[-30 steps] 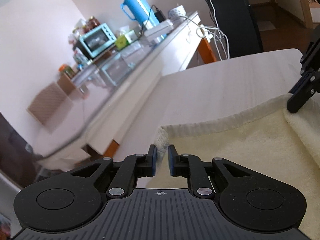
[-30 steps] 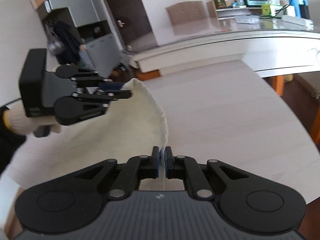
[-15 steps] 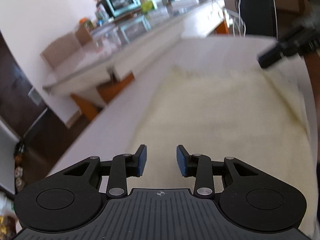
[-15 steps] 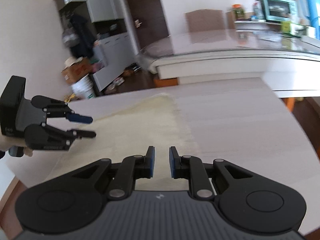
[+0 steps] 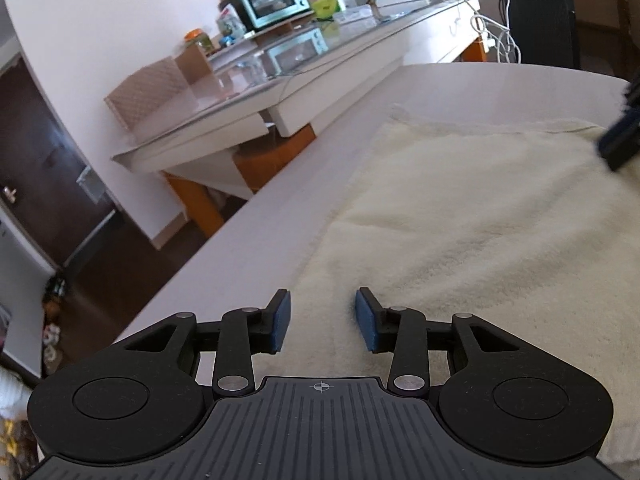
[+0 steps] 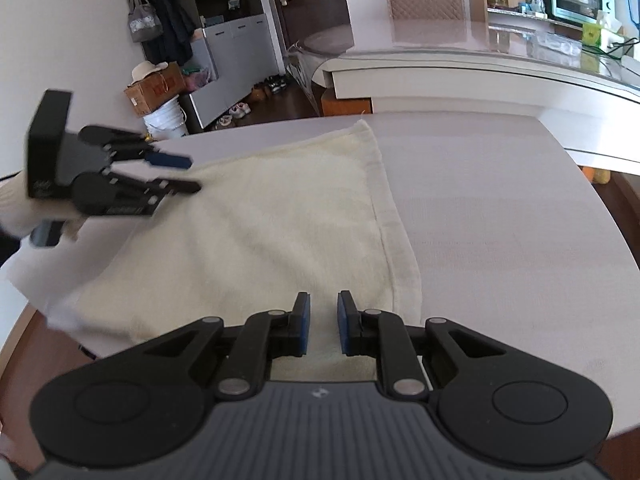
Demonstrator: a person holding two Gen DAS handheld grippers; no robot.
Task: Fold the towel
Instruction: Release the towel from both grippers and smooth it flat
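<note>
Right wrist view, left to right: the left gripper [image 6: 176, 174], held in a gloved hand [image 6: 24, 212], hovers over the left edge of the towel [image 6: 260, 220], its jaws parted and holding nothing. The cream towel lies flat on the pale counter [image 6: 500, 220], its hemmed right edge running from a far corner toward the lens. The right gripper [image 6: 323, 326] sits at the near edge with jaws slightly apart and no cloth between them.

Left wrist view, left to right: the counter [image 5: 248, 248], then the towel [image 5: 480, 216] filling the right half, with the left gripper [image 5: 323, 320] above its near edge, jaws wide and empty. A dark tip of the right gripper [image 5: 622, 140] enters at the right border.

Risks, as judged: the terry pile is soft and thick, so jaws closing at an edge could pinch one layer only, or miss the hem, and leave a skewed fold. Uneven lifting by the two grippers would misalign the corners. Dragging the cloth could wrinkle it.

Hard to make out: whether the towel is a single layer or already doubled. Its near edge is hidden beneath both gripper bodies, and its near-left corner is blurred.
</note>
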